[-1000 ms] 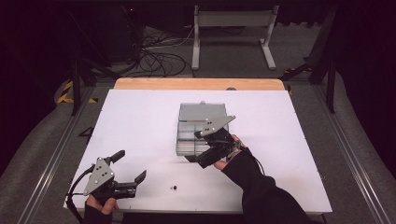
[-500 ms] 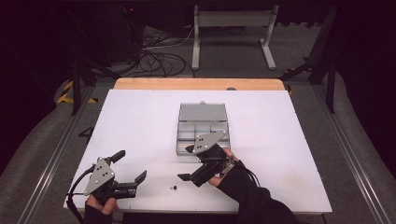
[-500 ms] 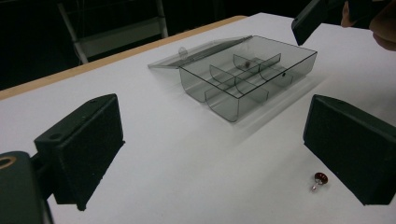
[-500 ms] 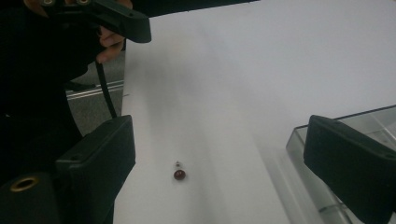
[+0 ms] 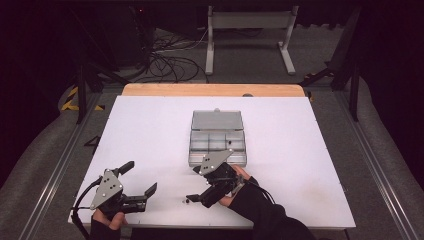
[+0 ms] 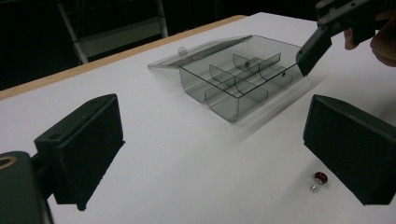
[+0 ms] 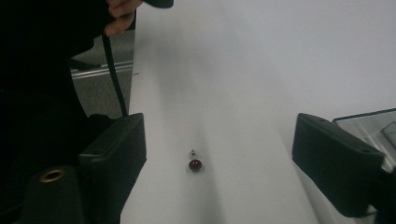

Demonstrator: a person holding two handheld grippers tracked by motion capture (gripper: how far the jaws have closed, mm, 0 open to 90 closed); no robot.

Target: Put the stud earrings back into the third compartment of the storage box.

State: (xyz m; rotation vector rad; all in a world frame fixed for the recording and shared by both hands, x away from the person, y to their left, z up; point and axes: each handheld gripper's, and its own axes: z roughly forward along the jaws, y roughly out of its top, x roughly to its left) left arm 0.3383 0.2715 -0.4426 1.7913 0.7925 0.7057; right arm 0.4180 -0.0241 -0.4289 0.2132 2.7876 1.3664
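Here the white table (image 5: 150, 125) carries a clear compartment box (image 5: 218, 142) at its middle, lid laid back; nearer the person, the left gripper (image 5: 141, 181) rests at the table's near left corner, jaws wide apart and empty. The right gripper (image 5: 195, 184), just in front of the box, has just been closing a little yet stands well open, gripping nothing; a tiny red-headed pin (image 7: 194, 163) lies on the table between its jaws, untouched.

A tiny red-headed pin (image 7: 194, 163) is lying loose on the white tabletop (image 5: 150, 130), near its front edge.
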